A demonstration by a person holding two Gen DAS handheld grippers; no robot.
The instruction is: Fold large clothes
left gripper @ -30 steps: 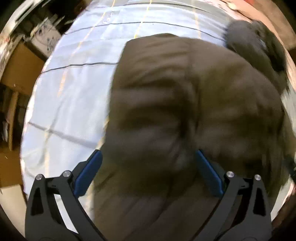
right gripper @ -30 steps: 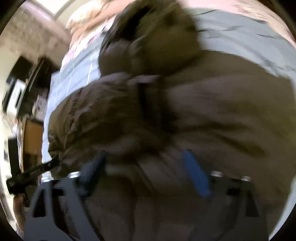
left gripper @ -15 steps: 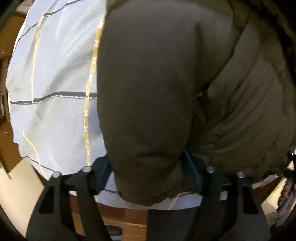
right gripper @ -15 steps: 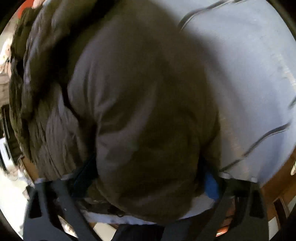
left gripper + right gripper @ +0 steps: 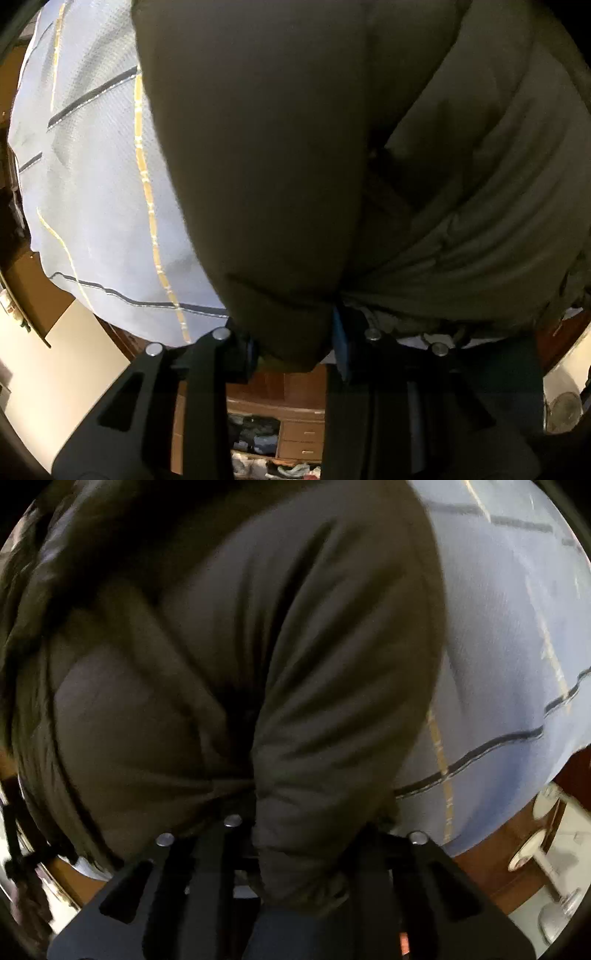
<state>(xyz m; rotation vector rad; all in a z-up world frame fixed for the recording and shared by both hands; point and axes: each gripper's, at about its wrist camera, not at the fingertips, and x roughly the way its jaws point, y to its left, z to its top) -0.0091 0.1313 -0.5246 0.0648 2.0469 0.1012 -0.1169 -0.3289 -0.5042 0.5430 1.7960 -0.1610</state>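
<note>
Olive padded jacket (image 5: 295,664) between closing gripper (image 5: 303,849)

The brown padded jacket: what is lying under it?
Under the jacket lies a light blue sheet with dark and yellow lines, showing beside it in both views. What is directly beneath the jacket is covered. Both closing grippers, left and right, pinch its sleeve ends.

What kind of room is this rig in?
Probably a bedroom at home: a padded olive jacket lies on a pale blue striped bedsheet, with a wooden drawer unit and strewn clothes on the floor below.
</note>
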